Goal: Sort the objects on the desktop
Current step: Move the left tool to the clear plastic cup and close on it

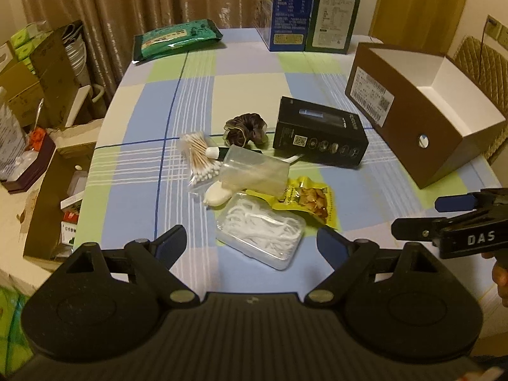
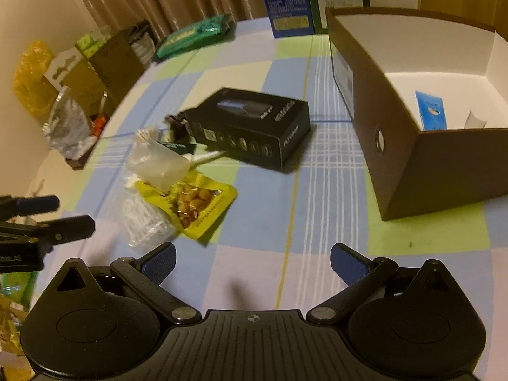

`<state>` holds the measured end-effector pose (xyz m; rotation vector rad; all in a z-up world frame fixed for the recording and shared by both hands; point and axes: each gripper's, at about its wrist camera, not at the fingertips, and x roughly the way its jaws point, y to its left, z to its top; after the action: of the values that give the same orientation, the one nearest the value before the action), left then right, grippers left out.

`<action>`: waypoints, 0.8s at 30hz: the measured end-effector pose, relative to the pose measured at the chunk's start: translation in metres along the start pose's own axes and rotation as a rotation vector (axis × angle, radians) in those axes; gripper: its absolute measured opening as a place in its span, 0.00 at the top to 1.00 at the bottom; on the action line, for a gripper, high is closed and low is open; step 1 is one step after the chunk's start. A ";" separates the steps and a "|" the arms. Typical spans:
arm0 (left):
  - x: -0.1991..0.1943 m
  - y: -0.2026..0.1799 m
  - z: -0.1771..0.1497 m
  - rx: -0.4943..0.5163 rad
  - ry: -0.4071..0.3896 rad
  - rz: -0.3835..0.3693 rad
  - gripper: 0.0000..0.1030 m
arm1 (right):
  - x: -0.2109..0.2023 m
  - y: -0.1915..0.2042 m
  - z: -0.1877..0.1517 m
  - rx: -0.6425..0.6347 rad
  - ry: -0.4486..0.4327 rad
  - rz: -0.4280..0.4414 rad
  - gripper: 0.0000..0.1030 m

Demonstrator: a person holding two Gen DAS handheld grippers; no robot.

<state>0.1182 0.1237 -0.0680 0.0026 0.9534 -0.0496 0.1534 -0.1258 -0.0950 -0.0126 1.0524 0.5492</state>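
Left gripper: jaws spread wide, nothing between them; hangs just short of the pile, pointing down at it.
Right gripper: jaws likewise spread and empty, over bare tablecloth between pile and brown box.
Floss-pick case: clear, lidded; nearest the left gripper, apparently the next pick.
Yellow snack packet: lies touching the case, partly under the clear plastic tub.
Cotton swabs: bagged, at the pile's left edge.
White oval piece: tucked under the tub; identity unclear.
Dark scrunchie: behind the pile, beside the black carton.
Brown box: open-topped, well right of the pile; holds a blue packet and a white item.
Progress: early, by my reading; two items boxed, the rest unsorted.
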 end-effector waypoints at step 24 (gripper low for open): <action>0.110 0.001 0.055 0.198 0.070 -0.083 0.23 | 0.042 -0.031 0.014 0.143 0.066 -0.077 0.02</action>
<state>0.2264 0.1189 -0.1256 0.1486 1.0151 -0.2222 0.1945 -0.1309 -0.1301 0.0544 1.1488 0.4052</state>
